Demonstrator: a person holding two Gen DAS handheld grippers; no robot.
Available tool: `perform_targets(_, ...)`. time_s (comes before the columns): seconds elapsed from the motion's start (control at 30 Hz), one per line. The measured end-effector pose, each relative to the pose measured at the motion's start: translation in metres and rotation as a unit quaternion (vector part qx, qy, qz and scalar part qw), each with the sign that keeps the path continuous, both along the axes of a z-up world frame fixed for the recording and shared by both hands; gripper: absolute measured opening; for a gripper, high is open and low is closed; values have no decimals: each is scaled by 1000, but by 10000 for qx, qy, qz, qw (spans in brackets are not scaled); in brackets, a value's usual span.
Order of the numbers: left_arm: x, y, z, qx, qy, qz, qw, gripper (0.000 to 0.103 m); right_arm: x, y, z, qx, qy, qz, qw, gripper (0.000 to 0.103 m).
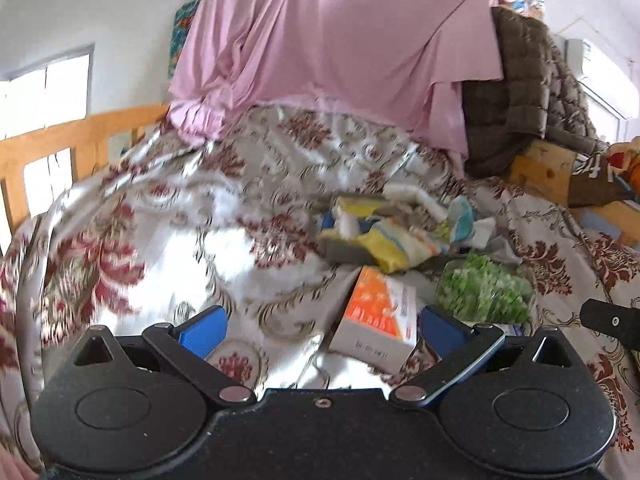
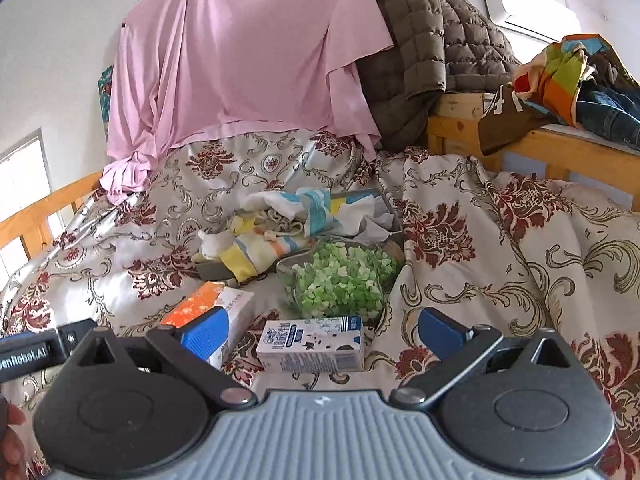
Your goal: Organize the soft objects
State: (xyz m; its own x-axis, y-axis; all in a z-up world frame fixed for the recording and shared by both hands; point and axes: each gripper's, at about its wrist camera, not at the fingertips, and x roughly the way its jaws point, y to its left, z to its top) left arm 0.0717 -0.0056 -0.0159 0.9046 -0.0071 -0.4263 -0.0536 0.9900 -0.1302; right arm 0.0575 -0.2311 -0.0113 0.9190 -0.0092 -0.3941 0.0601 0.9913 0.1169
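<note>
A heap of soft things, sponges and striped cloths (image 1: 380, 224) (image 2: 276, 236), lies mid-bed on the floral bedspread (image 1: 168, 216) (image 2: 500, 248). A clear bag of green and white foam bits (image 1: 484, 284) (image 2: 340, 280) sits in front of it. An orange and white box (image 1: 380, 316) (image 2: 212, 308) lies nearer, and a small blue and white carton (image 2: 312, 342) lies in front of the bag. My left gripper (image 1: 320, 330) is open above the bedspread, the orange box just inside its right finger. My right gripper (image 2: 320, 334) is open, with the carton lying between its fingers below.
A pink sheet (image 1: 332, 40) (image 2: 240, 52) hangs at the back, a brown quilted jacket (image 1: 520, 92) (image 2: 424, 48) draped beside it. A wooden rail (image 1: 60, 148) runs on the left. A wooden frame (image 2: 540, 152) with clothes stands right. The other gripper shows at each view's edge (image 1: 612, 320) (image 2: 36, 350).
</note>
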Motion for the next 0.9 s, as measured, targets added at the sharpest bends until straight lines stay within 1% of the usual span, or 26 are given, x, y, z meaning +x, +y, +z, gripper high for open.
perform_targets(0.1,-1,2,-1,-47,-51,28,10000,102,3,2,-5,-107,93,-81,9999,103)
perform_targets(0.23,-4,-3,-5,118,-96,-19,9999,102,8,4,-11,-294,143,-213,9992,103)
perform_targets(0.43,-3,-9,-9,276,-47,-38,9996,102,11,5,-17,-322,210,-176,9991,103)
perform_targets(0.7,-2,-8,-13,296,68,55,9995,102,12,7,-19,-464,218,-157,9986,103)
perform_targets(0.9,-2,-11,-13,378,80,21,9993,102,13,8,-19,-508,233,-129,9984,103)
